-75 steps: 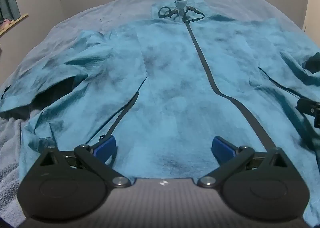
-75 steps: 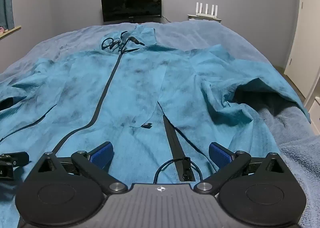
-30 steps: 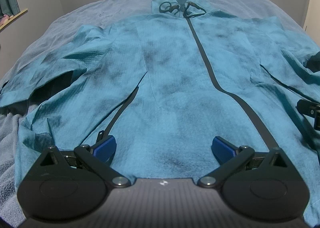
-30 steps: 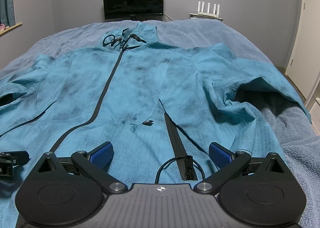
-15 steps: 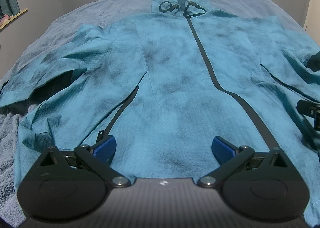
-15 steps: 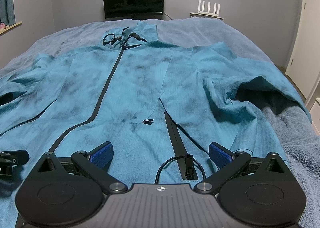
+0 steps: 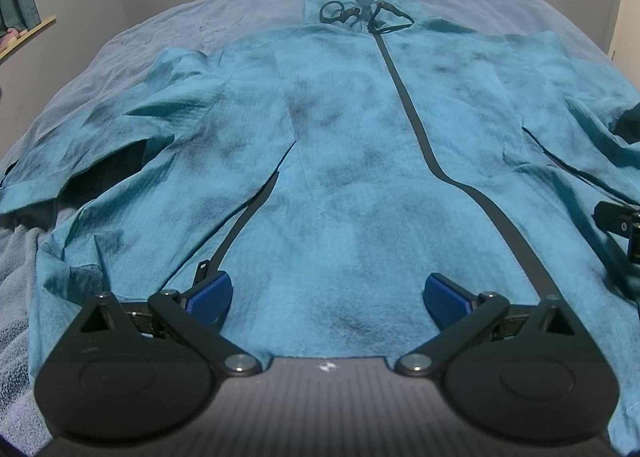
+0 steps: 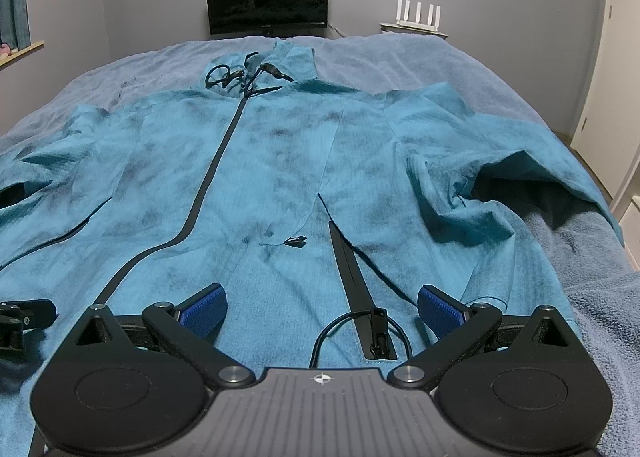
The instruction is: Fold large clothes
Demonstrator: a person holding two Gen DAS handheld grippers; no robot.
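Grey-blue bedcover (image 8: 440, 69) carries the teal jacket (image 7: 352, 161) spread flat, front up, zip (image 7: 416, 129) closed, hood (image 8: 280, 61) far, so both claws, left gripper (image 7: 326, 293) and right gripper (image 8: 320, 305), hover wide open, empty, over the near hem, likely readying the first fold.

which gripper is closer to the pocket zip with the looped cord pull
Right. The right gripper has the pocket zip directly between its open jaws at the jacket hem; the left gripper sits farther left, past the centre zip.
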